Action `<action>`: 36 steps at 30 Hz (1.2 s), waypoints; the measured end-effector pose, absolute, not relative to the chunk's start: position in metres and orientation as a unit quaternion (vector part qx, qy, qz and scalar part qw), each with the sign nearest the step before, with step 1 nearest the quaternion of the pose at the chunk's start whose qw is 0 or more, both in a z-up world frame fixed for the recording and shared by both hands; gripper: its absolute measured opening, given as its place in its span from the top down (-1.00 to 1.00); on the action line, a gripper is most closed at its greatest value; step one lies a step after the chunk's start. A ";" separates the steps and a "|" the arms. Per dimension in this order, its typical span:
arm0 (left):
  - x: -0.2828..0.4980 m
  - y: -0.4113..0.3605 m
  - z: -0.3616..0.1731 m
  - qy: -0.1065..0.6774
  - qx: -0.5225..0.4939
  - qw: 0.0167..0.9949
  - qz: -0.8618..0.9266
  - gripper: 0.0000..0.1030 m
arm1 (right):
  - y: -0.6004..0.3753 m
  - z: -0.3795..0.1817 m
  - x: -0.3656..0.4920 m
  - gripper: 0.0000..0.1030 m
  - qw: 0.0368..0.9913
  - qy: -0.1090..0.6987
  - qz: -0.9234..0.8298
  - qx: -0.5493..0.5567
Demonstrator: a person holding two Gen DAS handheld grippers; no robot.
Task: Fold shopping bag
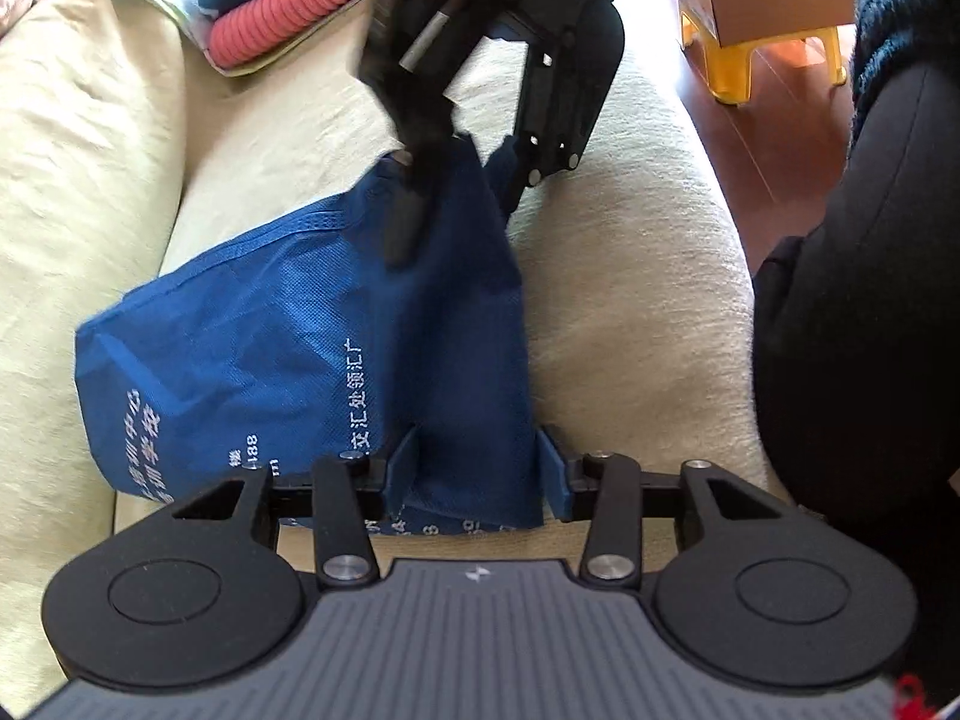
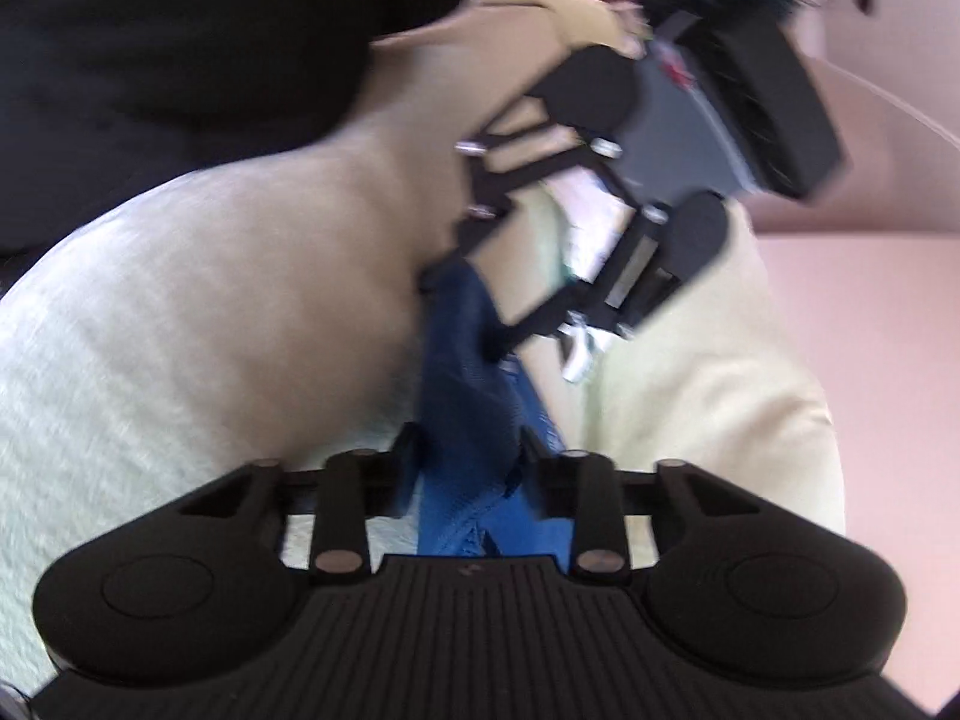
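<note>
Blue non-woven cloth filled the gap between both pairs of jaws: the bag [image 1: 288,330] hung stretched from one gripper to the other above the sofa [image 1: 630,276]. My left gripper [image 1: 477,462] had its jaws drawn in on a bunched corner of the bag, the cloth gathered between the two blue pads [image 1: 401,462], and I judged that grip firm enough to carry the weight. Ahead of those jaws, at the far end of the cloth, my right gripper [image 1: 465,177] came down from above and pinched the opposite edge. Its own camera was blurred, but it showed the bag [image 2: 474,396] running straight out from between narrow jaws of the right gripper [image 2: 465,450] toward the left gripper [image 2: 456,276] beyond. I held the two ends apart like this, I think, to pull the panel taut so a clean crease could be made; one side of the bag sagged off to the left of the left jaws, its white lettering showing, and it looked only partly folded. Past the right gripper lay rolled towels [image 1: 288,6], well away from the bag. How much cloth sat behind either pad I could not tell.
</note>
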State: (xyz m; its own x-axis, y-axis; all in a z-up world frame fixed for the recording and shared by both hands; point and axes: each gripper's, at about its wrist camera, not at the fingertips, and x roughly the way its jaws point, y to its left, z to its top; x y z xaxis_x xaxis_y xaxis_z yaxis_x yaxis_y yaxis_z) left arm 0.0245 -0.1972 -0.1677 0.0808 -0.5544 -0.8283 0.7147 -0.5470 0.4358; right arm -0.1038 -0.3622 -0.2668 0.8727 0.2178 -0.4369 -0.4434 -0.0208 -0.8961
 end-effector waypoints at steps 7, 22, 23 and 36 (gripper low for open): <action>-0.003 -0.167 -0.181 -0.053 0.605 0.501 -0.617 -0.14 | -0.378 -0.213 -0.102 0.69 0.839 0.229 0.254 -0.423; -0.024 -0.160 -0.198 -0.097 0.688 0.481 -0.535 0.26 | -0.406 -0.199 -0.092 0.69 0.900 0.290 0.232 -0.229; -0.021 -0.162 -0.196 -0.081 0.682 0.484 -0.542 0.26 | -0.406 -0.199 -0.092 0.69 0.901 0.290 0.231 -0.226; 0.018 -0.171 -0.177 -0.054 0.657 0.463 -0.592 0.04 | -0.400 -0.202 -0.091 0.69 0.895 0.275 0.218 -0.274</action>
